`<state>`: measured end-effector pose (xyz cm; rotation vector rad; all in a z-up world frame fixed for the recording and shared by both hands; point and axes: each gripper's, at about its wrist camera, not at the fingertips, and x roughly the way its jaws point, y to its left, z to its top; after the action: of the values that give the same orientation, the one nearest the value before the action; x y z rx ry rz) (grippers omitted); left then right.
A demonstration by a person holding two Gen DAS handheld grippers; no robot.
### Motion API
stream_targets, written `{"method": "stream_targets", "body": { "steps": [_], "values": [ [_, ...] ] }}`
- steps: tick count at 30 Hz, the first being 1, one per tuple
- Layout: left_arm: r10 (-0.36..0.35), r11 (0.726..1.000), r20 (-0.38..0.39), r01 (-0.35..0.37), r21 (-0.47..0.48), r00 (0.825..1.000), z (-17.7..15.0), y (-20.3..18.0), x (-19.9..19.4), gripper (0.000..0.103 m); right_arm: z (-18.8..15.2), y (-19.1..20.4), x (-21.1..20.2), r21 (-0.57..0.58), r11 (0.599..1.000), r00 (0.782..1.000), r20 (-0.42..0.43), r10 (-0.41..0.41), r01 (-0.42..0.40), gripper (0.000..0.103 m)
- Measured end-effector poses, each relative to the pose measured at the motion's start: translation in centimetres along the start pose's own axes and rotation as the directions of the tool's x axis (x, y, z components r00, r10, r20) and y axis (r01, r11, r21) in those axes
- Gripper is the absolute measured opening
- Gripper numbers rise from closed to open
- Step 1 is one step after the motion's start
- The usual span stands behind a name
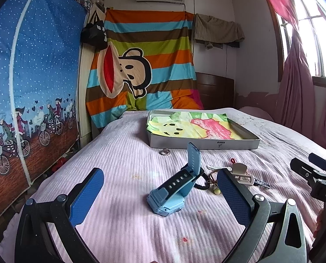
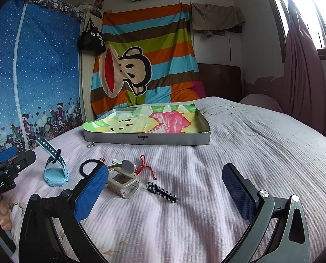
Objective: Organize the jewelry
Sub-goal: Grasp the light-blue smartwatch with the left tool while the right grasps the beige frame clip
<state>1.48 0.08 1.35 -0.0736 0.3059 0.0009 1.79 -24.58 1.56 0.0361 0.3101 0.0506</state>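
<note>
Both grippers, left point(image 1: 160, 188) and right point(image 2: 165, 186), were wide open and empty when you hovered over the bed point(image 2: 239, 144). That blue watch point(image 1: 173, 188) sat between the left jaws; light, bendy strap, so pinch the stiff case. Couldn't make out the small bits behind the left gripper's right finger.

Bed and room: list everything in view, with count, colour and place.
box: one, grey, cartoon cloth inside, far on the bed
ring: one, silver, before the box
watch: one, light blue, near the left gripper
hair tie: one, black, beside the watch
hair claw: one, beige, mid-bed
cord: one, red, behind the claw
clip: one, black-and-white, right of the claw
bed: one, pink cover
left gripper: one, blue pads, open
right gripper: one, blue pads, open
</note>
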Motion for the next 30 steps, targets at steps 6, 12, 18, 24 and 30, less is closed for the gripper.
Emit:
{"method": "stream_targets", "body": {
  "steps": [6,12,18,24,30],
  "values": [
    [-0.030,1.000,-0.051,0.030,0.008,0.998,0.2,-0.1,1.0,0.103,0.5,-0.1,0.5,-0.011,1.000,1.000,-0.008,0.004,-0.004,0.102],
    [-0.073,0.997,-0.100,0.076,0.030,0.992,0.3,-0.5,1.9,0.103,0.8,0.5,1.0,-0.049,0.998,0.999,-0.016,0.044,-0.045,0.102],
    [-0.106,0.994,-0.163,0.110,0.021,0.981,0.1,-0.4,3.1,0.103,0.4,1.3,2.5,-0.069,0.992,0.992,-0.074,0.103,-0.108,0.097],
    [-0.135,0.991,-0.217,0.132,-0.026,0.967,-0.5,0.4,4.2,0.103,-0.5,2.2,4.4,-0.086,0.981,0.974,-0.156,0.162,-0.177,0.081],
    [-0.165,0.986,-0.273,0.151,-0.072,0.948,-1.0,1.0,5.5,0.100,-1.3,3.4,6.8,-0.105,0.963,0.944,-0.250,0.217,-0.249,0.071]
  ]
}}
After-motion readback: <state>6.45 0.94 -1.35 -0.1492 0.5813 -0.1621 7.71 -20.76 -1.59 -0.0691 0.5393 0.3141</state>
